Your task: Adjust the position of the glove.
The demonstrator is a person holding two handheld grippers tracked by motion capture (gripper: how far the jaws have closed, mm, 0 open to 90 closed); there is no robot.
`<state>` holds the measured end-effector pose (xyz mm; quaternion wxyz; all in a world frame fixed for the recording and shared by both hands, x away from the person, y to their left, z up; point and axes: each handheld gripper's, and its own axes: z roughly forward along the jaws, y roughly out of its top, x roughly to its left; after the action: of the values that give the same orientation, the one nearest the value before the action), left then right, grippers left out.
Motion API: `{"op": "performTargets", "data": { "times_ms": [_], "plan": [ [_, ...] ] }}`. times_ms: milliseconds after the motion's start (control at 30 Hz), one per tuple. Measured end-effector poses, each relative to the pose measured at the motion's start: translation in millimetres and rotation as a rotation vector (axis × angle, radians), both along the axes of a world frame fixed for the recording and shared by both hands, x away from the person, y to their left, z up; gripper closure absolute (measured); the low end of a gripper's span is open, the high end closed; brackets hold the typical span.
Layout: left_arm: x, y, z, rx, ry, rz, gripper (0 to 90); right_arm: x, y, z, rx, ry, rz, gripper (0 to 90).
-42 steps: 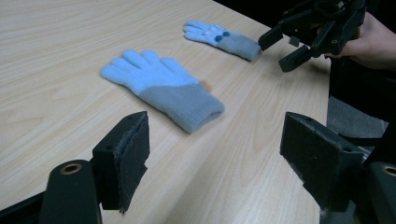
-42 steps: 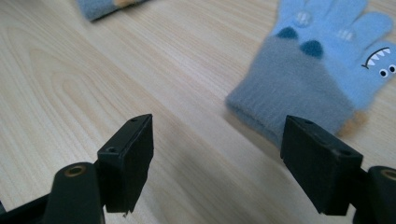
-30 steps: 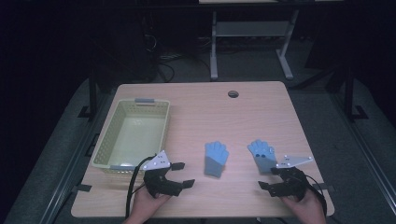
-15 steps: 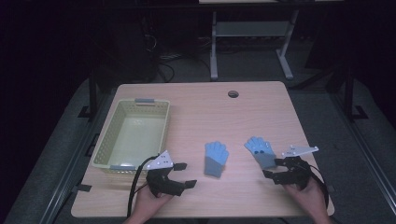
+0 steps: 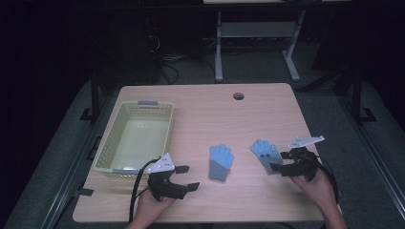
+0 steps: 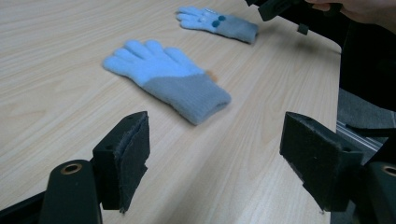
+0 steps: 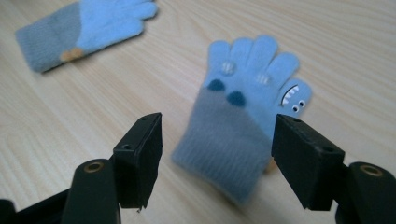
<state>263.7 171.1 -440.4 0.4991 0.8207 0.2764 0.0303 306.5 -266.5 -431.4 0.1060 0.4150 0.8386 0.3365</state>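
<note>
Gloves lie flat near the table's (image 5: 200,102) front edge, the faced glove (image 7: 245,116) by its right side. My right gripper (image 7: 217,158) has been closing, cuff between the pads but not pinched yet; I should lower squarely before clamping. My left gripper (image 6: 215,163) rests released short of the plain glove (image 6: 168,77).

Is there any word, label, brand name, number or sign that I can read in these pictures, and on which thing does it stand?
No readable text: there are no words, numbers or brand names.
Glove with the face: only a sewn picture, eyes, white teeth and dark blue spots, no letters.
Plain glove: a small orange tag at its edge, too blurred to read.
Basket: grey clips on its rim carry no visible print.
</note>
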Motion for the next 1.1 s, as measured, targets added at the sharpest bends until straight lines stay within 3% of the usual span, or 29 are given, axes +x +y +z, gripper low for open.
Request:
{"op": "performTargets", "data": {
  "times_ms": [300,600,1100],
  "plan": [
    [0.1,-0.4,-0.4,-0.002,0.003,-0.002,23.7,17.2,1.5,10.9,0.002,0.006,0.0,35.7],
    [-0.1,-0.3,-0.7,-0.007,0.012,0.002,23.7,35.6,8.7,10.4,-0.02,0.042,0.001,40.1],
    [0.0,1.3,-0.1,-0.014,0.011,0.004,23.8,55.9,25.4,-9.7,-0.157,0.146,0.055,60.1]
  ]
}}
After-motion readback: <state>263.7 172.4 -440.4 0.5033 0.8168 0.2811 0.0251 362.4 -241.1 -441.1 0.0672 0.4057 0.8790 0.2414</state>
